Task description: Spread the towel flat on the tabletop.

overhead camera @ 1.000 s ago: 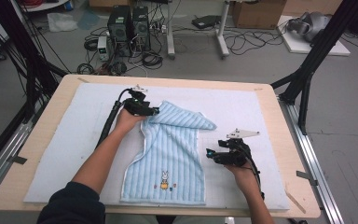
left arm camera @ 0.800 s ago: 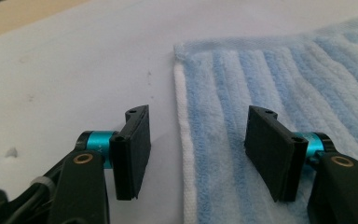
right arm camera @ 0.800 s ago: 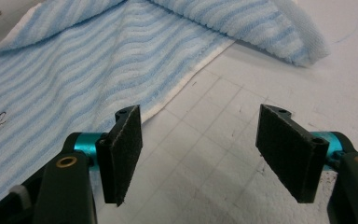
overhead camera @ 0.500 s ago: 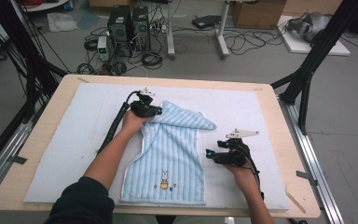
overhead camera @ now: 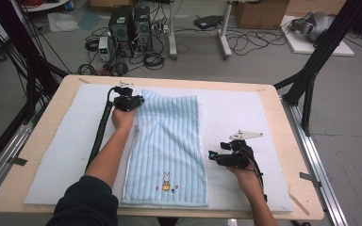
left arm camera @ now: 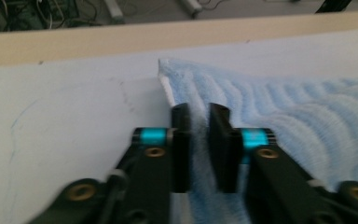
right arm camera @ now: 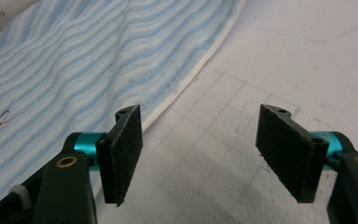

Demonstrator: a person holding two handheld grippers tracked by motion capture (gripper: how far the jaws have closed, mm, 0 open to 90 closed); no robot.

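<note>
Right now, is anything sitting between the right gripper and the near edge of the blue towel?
Nothing visible. The right gripper hovers open beside the blue striped towel, with only bare white mat between its jaws and the towel's white hem.

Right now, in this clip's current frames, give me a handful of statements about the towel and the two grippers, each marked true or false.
1. The blue striped towel lies spread flat on the white mat. True.
2. The right gripper is clamped on the towel's edge. False: its jaws stand wide apart over bare mat, beside the edge.
3. The left gripper sits at the towel's far left corner, cloth between its jaws. True; the jaws have just been opening, and a narrow gap shows.
4. The towel's rabbit print is at the far end. False: it is near the person's end.
5. The towel hangs over the table edge. False: it lies wholly on the mat.
</note>
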